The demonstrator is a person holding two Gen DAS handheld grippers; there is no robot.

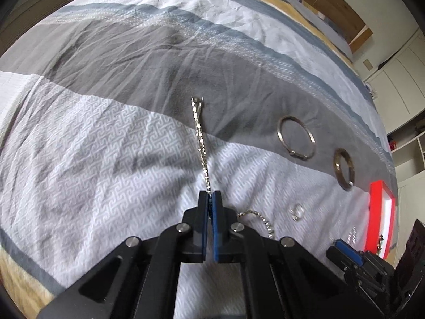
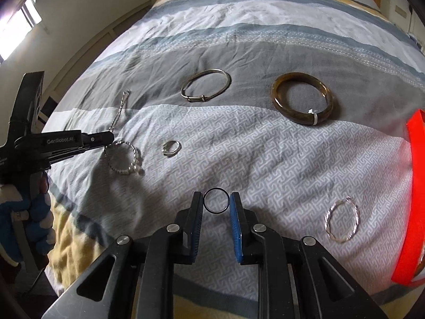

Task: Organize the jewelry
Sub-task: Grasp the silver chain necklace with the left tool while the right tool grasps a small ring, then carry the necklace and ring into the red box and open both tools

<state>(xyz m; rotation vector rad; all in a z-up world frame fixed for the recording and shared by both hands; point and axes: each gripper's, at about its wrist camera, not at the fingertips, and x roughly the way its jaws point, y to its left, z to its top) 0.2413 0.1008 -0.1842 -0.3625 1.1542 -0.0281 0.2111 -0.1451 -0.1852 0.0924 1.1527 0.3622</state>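
Note:
My left gripper (image 1: 210,195) is shut on a silver chain necklace (image 1: 199,130) that stretches ahead over the bedspread; its loose end curls beside the fingers (image 2: 124,156). My right gripper (image 2: 216,200) is shut on a thin black ring (image 2: 216,201), held by its edges between the jaws. A silver bangle (image 2: 205,85), a brown bangle (image 2: 302,101), a small silver ring (image 2: 171,147) and a twisted silver hoop (image 2: 341,220) lie on the bed. A red jewelry box (image 2: 414,207) sits at the right edge.
The striped grey, white and yellow bedspread (image 2: 265,159) covers the whole work area. The left gripper's body (image 2: 61,141) shows at the left of the right wrist view. Cupboards and shelves (image 1: 398,90) stand beyond the bed.

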